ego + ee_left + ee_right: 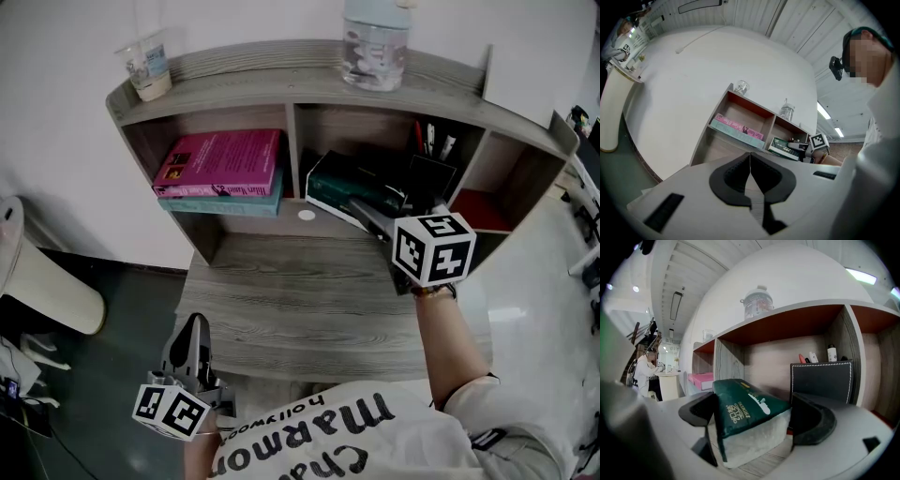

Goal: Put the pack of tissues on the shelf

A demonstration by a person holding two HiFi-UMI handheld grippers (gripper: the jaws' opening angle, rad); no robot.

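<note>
Your right gripper [754, 417] is released around the pack of tissues [740, 401] inside the shelf [281, 64]; left gripper [750, 169] clenched, empty

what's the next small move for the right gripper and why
Probably draw the right gripper straight back with its jaws wide: the tissue pack looks to rest on the shelf floor already, and one pad stands clear of it.
</note>
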